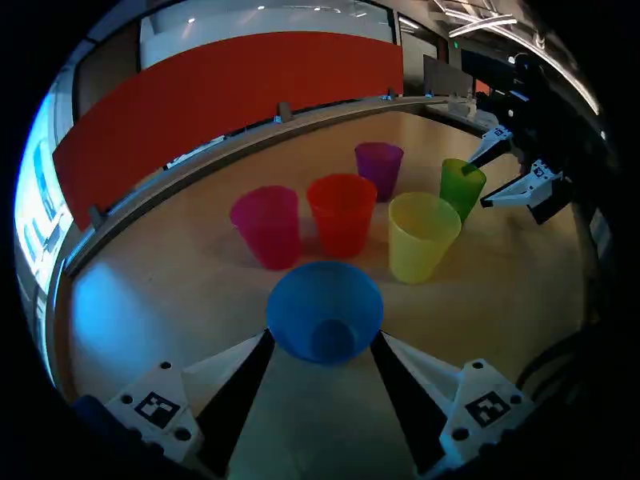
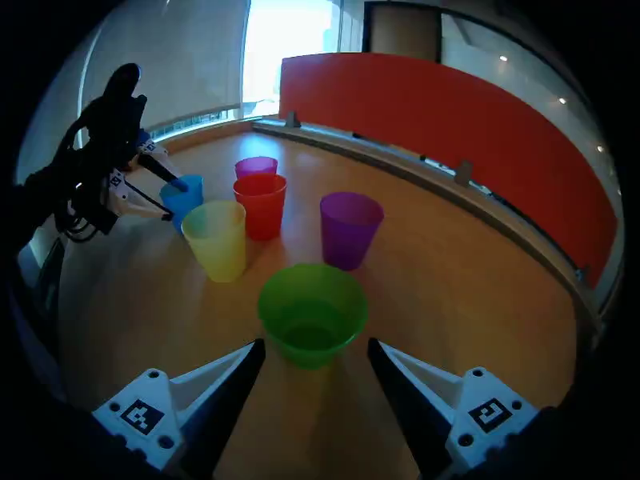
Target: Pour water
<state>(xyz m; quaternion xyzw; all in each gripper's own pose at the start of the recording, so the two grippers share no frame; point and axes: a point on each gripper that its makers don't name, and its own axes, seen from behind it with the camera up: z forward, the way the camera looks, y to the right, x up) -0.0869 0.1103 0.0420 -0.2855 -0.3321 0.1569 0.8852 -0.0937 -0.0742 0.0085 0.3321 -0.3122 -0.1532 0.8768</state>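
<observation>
— Cups on the tabletop (image 1: 496,288)?
— Six: blue cup (image 1: 324,308), pink (image 1: 268,224), red (image 1: 342,212), purple (image 1: 378,168), yellow (image 1: 420,236), green cup (image 1: 462,186).
— Claws?
— Two: left claw (image 1: 322,340) flanks the blue cup, grip unclear; right claw (image 2: 316,346) gapes around the green cup, untouched.

White fingers (image 1: 220,370), black pads (image 1: 244,388), 2 square markers (image 1: 156,406)

In the right gripper view, the red plastic cup (image 2: 260,206) hides the pink plastic cup's (image 2: 256,166) body, leaving its rim.
</observation>
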